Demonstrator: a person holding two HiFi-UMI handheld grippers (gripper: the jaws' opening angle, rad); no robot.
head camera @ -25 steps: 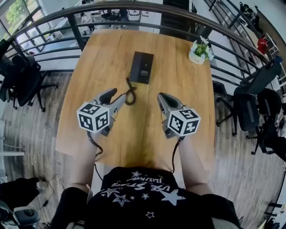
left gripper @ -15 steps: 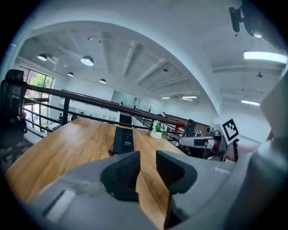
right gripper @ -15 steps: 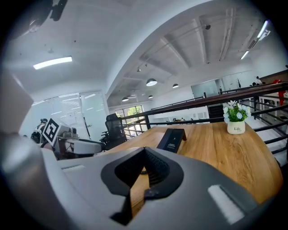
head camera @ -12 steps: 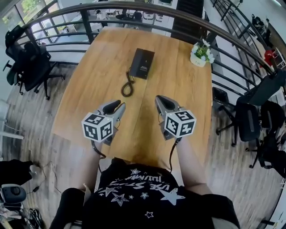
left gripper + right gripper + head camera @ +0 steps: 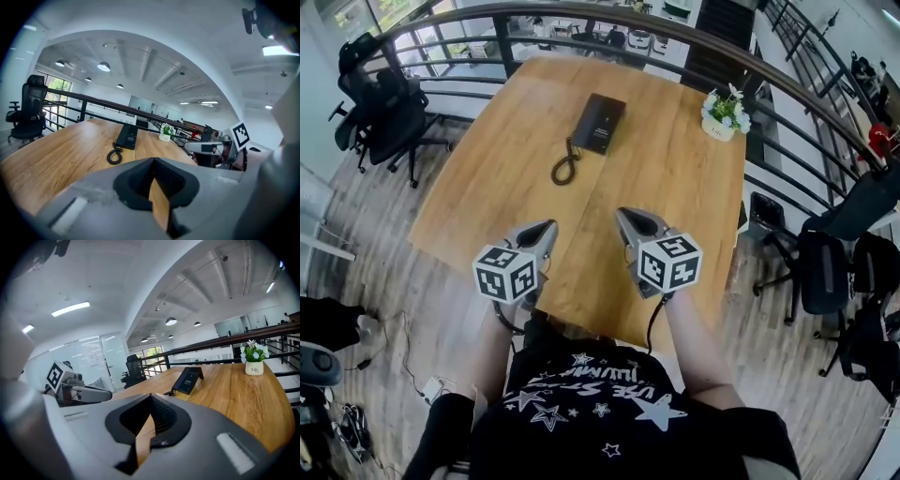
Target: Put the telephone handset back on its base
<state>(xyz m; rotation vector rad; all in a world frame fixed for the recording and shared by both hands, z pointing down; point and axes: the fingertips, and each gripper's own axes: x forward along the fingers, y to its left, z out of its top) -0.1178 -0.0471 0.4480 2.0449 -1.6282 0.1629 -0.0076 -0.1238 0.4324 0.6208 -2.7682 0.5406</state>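
We work at a broad wooden table (image 5: 478,197) ringed by a dark railing (image 5: 581,13). Both grippers hover over its near edge, well apart from everything else on it. The left gripper (image 5: 547,228) has just been closing. Its jaws now meet with nothing between them, and only bare wood shows past the tips. The right gripper (image 5: 624,215) is likewise pinched together and empty.

The telephone (image 5: 599,123) lies far up the table, near the middle of its far end. From here it reads as one dark block, so we judge the handset to be lying on its base already, though it is too small for us to be sure it sits fully down. Its coiled cord (image 5: 565,168) loops on the wood just in front, towards us. A small white pot of flowers (image 5: 718,126) stands near the far right edge, clear of the phone.

We judge the task as good as done, with only the pulling-away left. To do that well, we should keep both grippers low and on our side of the cord, so that nothing catches the coil and tugs the handset loose. A look along the handset would confirm that it lies flat.

The pot carries a short word that looks like "Life" in the right gripper view. The pale print on the phone is too small to read.
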